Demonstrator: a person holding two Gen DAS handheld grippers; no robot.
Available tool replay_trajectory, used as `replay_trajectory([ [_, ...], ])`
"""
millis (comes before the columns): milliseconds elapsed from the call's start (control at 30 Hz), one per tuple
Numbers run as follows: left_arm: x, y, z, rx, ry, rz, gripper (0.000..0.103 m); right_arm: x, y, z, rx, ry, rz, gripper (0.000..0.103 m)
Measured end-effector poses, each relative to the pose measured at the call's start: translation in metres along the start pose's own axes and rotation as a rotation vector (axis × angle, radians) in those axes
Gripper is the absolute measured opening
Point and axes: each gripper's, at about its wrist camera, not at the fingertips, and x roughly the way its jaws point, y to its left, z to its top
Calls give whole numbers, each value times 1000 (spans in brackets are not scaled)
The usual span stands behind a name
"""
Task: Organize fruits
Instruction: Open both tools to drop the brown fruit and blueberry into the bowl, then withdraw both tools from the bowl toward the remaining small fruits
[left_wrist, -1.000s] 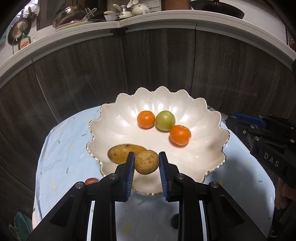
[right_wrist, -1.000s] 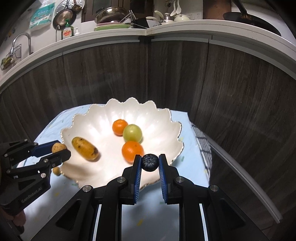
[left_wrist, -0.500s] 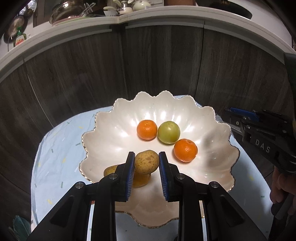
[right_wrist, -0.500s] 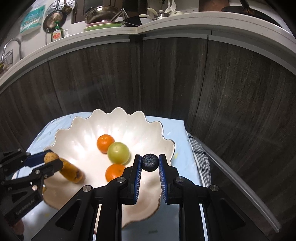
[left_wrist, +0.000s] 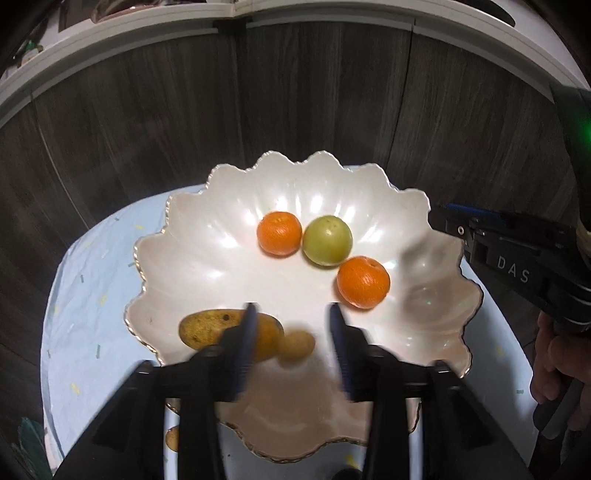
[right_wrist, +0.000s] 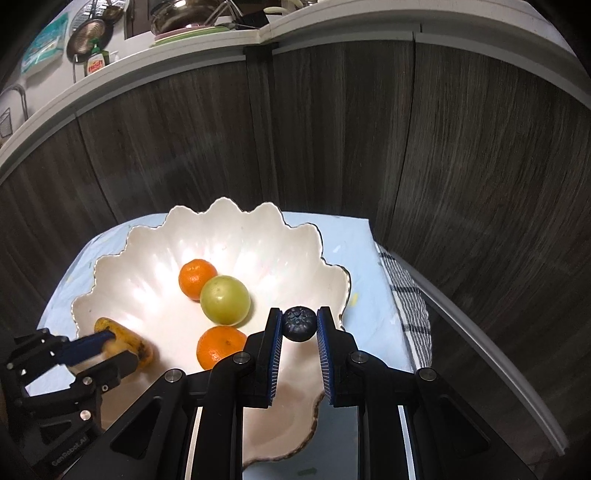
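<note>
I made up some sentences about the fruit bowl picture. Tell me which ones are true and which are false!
1. Two oranges sit in the white bowl. True: one orange lies at the back, the other orange nearer the right.
2. The right gripper is holding a banana. False: it is shut on a dark blueberry.
3. The green fruit lies between the two oranges. True.
4. The left gripper squeezes the small brown fruit. False: its jaws have just been opening, and the fruit sits loose between them in the bowl.
5. The bowl stands on a red cloth. False: the cloth is light blue.
</note>
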Motion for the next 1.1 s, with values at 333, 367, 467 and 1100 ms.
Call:
replay_trajectory([
  [333, -6, 7, 4, -19, -12, 28, 73, -12, 0, 2, 35, -28, -31, 60],
  [367, -7, 8, 4, -22, -13, 31, 76, -13, 0, 2, 36, -30, -28, 60],
  [467, -10, 10, 5, -31, -24, 38, 84, -17, 1, 2, 33, -40, -31, 66],
  [1100, -41, 20, 2, -34, -63, 63, 87, -53, 16, -2, 38, -89, -33, 71],
])
